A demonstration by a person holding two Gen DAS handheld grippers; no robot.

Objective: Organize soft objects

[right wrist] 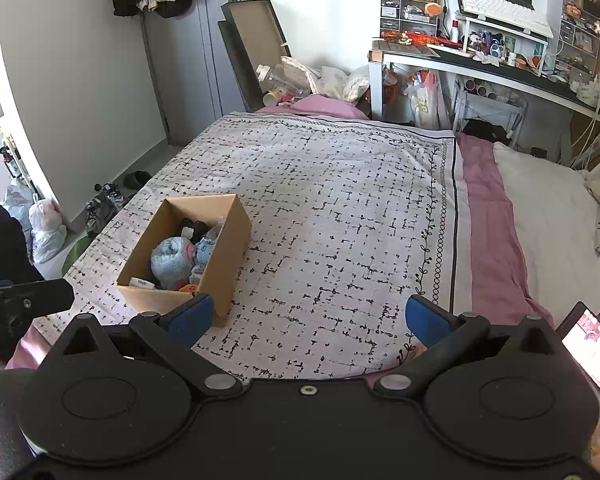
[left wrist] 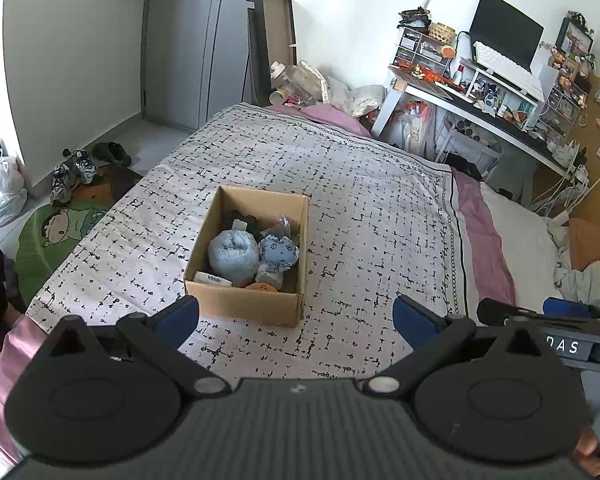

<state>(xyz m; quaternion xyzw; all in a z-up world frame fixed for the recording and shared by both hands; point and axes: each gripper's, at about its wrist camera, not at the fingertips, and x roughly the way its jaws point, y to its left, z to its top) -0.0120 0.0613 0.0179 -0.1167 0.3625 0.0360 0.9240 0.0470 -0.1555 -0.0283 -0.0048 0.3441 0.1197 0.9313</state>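
Note:
A brown cardboard box (left wrist: 240, 304) stands on the patterned bedspread (left wrist: 360, 200). It holds a round light-blue plush (left wrist: 233, 255), a small blue doll (left wrist: 278, 250), a black fabric item (left wrist: 242, 218), an orange toy (left wrist: 261, 287) and a white tissue pack (left wrist: 213, 279). My left gripper (left wrist: 296, 316) is open and empty, just in front of the box. The box also shows in the right wrist view (right wrist: 224, 264), with the blue plush (right wrist: 171, 262) inside. My right gripper (right wrist: 309, 314) is open and empty, with the box at its left fingertip.
A cluttered desk (right wrist: 480, 64) with a monitor stands at the back right. Pillows and pink sheet (right wrist: 484, 216) lie on the bed's right. A phone (right wrist: 590, 346) lies at the right. Shoes (left wrist: 74, 170) and bags sit on the floor at the left.

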